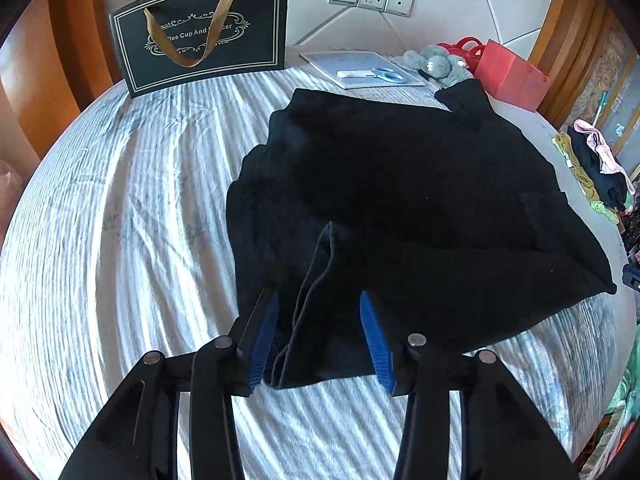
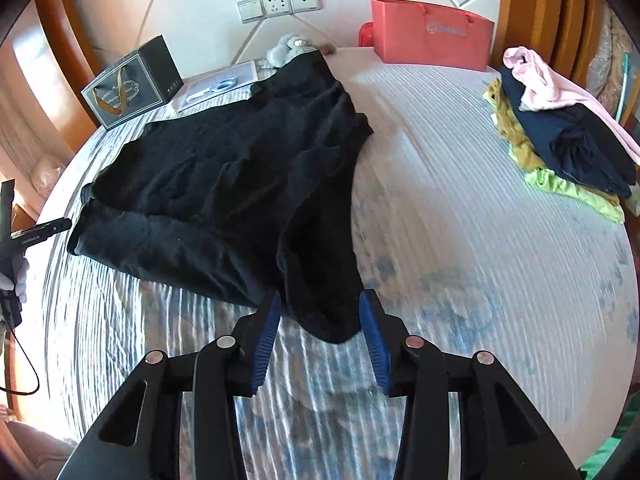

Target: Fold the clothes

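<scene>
A black garment (image 1: pixel 400 180) lies spread on the striped bed sheet (image 1: pixel 120 200), partly folded, with a doubled hem at its near edge. My left gripper (image 1: pixel 320 322) is open, and that near hem lies between its blue pads (image 1: pixel 266 340). In the right wrist view the same garment (image 2: pixel 224 184) stretches away to the left. Its near corner hangs between the blue pads (image 2: pixel 374 340) of my open right gripper (image 2: pixel 320 320). At the left edge of that view a gloved hand holds the left gripper (image 2: pixel 40 232) by the garment's other end.
A black gift bag (image 1: pixel 204 32) stands at the headboard and a red bag (image 2: pixel 432 36) at the far right. A board with scissors (image 1: pixel 388 76) and a grey plush toy (image 1: pixel 436 64) lie behind the garment. A pile of clothes (image 2: pixel 568 136) sits at the bed's right edge.
</scene>
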`<move>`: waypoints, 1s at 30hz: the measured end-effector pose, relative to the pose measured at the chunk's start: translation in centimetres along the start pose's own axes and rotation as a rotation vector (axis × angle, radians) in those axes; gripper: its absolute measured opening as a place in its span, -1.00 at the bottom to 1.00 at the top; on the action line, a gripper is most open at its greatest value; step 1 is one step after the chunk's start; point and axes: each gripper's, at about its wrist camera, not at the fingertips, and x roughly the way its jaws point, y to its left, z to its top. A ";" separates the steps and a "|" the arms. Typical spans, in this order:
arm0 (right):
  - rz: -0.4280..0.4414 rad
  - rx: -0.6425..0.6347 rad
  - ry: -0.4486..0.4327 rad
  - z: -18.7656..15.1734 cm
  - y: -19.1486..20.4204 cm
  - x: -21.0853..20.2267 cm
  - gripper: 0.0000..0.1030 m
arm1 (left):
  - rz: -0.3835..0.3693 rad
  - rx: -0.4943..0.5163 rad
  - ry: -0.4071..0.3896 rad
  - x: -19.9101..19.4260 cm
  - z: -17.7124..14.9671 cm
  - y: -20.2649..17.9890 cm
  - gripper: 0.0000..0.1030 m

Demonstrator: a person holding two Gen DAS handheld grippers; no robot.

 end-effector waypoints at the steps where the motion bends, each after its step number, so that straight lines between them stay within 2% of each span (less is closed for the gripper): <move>1: 0.007 -0.010 0.010 0.3 0.4 0.6 -0.07 | 0.011 0.002 0.013 0.5 0.0 -0.1 -0.15; 3: 0.021 -0.030 0.030 1.0 1.2 1.7 -0.07 | 0.032 0.007 0.040 1.5 0.0 -0.4 -0.18; 4: 0.029 -0.040 0.039 1.3 1.6 2.2 -0.10 | 0.043 0.009 0.053 2.0 0.0 -0.5 -0.68; 5: 0.019 -0.032 0.052 1.5 1.3 2.7 -0.67 | 0.054 0.012 0.066 2.5 0.0 -0.6 -1.00; 6: 0.005 -0.020 0.065 1.7 0.8 3.2 -0.90 | 0.065 0.014 0.079 3.0 0.0 -0.7 -0.97; 7: -0.008 -0.009 0.078 1.9 0.4 3.6 -0.93 | 0.073 0.015 0.089 3.4 0.0 -0.8 -0.97; 8: -0.021 0.003 0.091 2.1 0.0 4.1 -0.93 | 0.068 0.008 0.085 3.3 -0.2 -0.6 -0.97; 10: -0.038 0.129 0.115 2.2 -3.1 4.6 -0.89 | 0.067 -0.006 0.093 3.2 -0.3 -0.2 -0.95; 11: -0.051 0.147 0.133 2.2 -3.9 4.9 -0.55 | 0.066 -0.012 0.096 3.1 -0.4 0.0 -0.94; 13: -0.078 0.165 0.171 2.1 -5.2 5.5 -0.01 | 0.063 -0.013 0.101 2.9 -0.5 0.1 -0.92; 18: -0.029 0.151 0.109 2.7 -4.9 3.5 0.00 | 0.054 -0.015 0.110 2.3 -0.9 0.4 -0.91; 20: 0.007 0.154 0.075 2.3 -4.7 2.3 0.01 | 0.036 0.000 0.095 1.9 -1.2 0.4 -0.82; 21: 0.018 0.144 0.062 1.9 -4.5 1.8 0.01 | 0.028 0.008 0.088 1.7 -1.3 0.3 -0.66; 22: 0.022 0.123 0.056 1.5 -4.2 1.5 0.01 | 0.021 0.017 0.083 1.7 -1.4 0.2 -0.41; 25: 0.010 0.033 0.076 0.2 -2.9 1.8 0.01 | -0.015 0.040 0.085 1.9 -1.7 -0.2 0.00; 29: 0.016 -0.044 0.068 -0.7 -1.3 3.9 -0.01 | 0.055 0.102 0.086 2.7 -1.9 -1.6 0.01; 30: 0.010 -0.061 0.066 -0.9 -1.0 4.6 -0.11 | 0.059 0.091 0.087 2.6 -1.8 -1.7 -0.33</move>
